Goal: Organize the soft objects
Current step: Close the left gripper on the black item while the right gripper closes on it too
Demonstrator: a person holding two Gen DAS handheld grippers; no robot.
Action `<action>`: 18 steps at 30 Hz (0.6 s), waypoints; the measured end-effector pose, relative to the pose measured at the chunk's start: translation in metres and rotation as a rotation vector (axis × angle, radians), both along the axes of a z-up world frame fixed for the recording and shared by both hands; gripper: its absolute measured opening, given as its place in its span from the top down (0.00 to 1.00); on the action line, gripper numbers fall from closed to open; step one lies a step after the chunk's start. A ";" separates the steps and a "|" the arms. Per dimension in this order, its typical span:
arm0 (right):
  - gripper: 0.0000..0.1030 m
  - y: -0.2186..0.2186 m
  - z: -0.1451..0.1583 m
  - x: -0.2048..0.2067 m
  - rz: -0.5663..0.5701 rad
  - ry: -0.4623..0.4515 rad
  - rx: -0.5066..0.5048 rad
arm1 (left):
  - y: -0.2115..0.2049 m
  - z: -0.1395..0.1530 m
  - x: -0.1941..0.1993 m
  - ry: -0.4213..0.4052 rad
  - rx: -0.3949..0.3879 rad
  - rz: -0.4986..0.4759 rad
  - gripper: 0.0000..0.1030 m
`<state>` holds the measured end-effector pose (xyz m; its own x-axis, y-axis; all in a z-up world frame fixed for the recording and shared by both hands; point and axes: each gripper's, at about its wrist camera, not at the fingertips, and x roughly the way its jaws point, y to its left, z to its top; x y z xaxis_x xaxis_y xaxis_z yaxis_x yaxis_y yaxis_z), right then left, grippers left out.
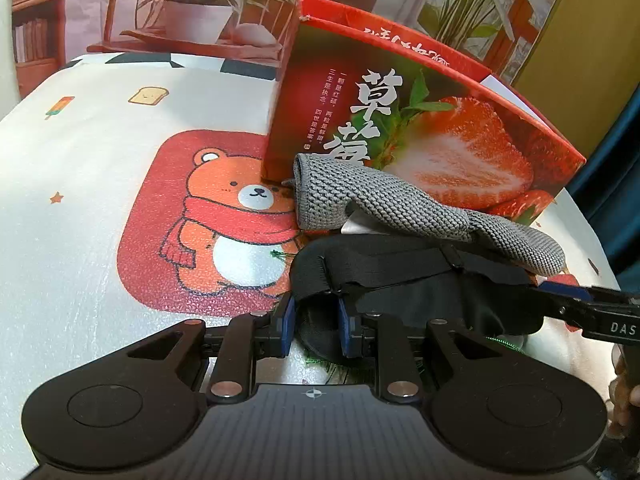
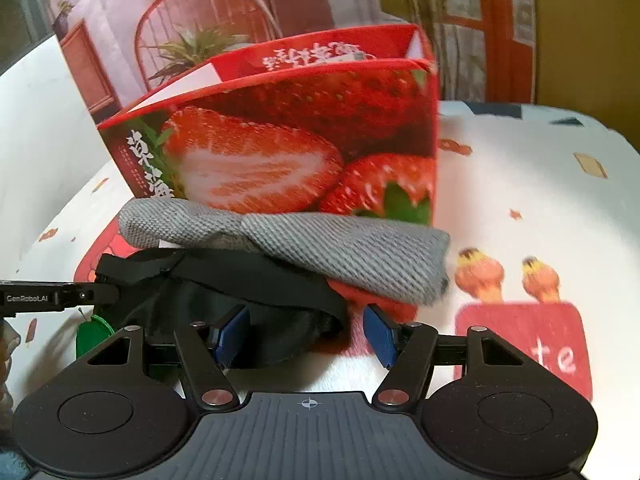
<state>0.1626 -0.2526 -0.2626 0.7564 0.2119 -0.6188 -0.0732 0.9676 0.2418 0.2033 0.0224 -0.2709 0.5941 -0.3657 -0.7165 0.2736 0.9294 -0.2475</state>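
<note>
A black eye mask (image 1: 404, 280) with elastic straps lies on the printed tablecloth (image 1: 80, 184) in front of a strawberry box (image 1: 432, 128). A grey knitted cloth (image 1: 384, 204) is draped over the mask and leans on the box. My left gripper (image 1: 316, 322) is shut on the mask's left end, blue pads pressing its edge. My right gripper (image 2: 306, 336) stands open at the mask's (image 2: 240, 300) other end. The fabric lies against its left pad, and the right pad is clear of it. The grey cloth (image 2: 320, 252) sits just beyond its fingers.
The red strawberry box (image 2: 280, 148) stands open-topped right behind the soft items. A backdrop printed with a chair and potted plants (image 1: 200, 8) hangs behind the table. Bare tablecloth (image 2: 540, 184) stretches to the right in the right wrist view. A person's hand (image 1: 624, 396) shows at the right edge.
</note>
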 end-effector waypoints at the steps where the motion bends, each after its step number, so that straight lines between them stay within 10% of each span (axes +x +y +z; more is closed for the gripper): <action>1: 0.41 -0.001 -0.001 -0.002 -0.006 0.005 0.007 | 0.000 0.000 0.000 0.000 -0.002 0.002 0.77; 18: 0.40 0.000 -0.007 -0.003 -0.011 0.051 0.065 | 0.003 -0.001 0.001 0.000 -0.010 0.003 0.77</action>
